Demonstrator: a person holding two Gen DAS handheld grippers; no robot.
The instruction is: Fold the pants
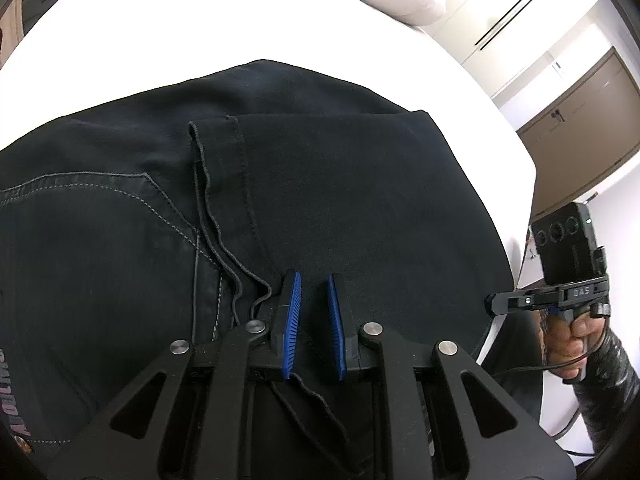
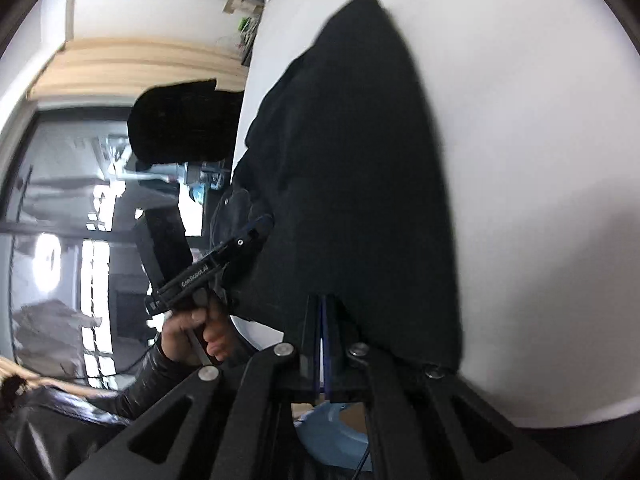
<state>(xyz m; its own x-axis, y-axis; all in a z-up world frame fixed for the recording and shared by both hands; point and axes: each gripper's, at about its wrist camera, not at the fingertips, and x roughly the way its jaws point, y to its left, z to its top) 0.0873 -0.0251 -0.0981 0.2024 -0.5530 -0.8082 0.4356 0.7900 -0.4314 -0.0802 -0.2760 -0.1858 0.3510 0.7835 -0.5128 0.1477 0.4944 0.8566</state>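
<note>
1. Black denim pants [image 1: 320, 200] lie on the white counter [image 1: 200, 20] directly ahead of the left tool [image 1: 314, 320], with the leg hems already brought up over the seat and pocket area.
2. Left tool's blue pads [image 1: 291, 320] stand apart with a clear gap, so it is released; it sits just above the cloth near the hem edge, and a loose fabric edge runs under its base, gripped by nothing that shows.
3. Right tool [image 2: 322, 320] has its pads drawn nearly together at the edge of the dark cloth in front of it; it looks clenched on the pants, though blur keeps the contact itself uncertain.
4. Judged from this, a fold is half laid and being tidied or carried on.
5. To do it well, the left tool should close on all layers at the hem, both tools should lift level and travel together, and the cloth should be laid down taut so edges line up without wrinkles.
</note>
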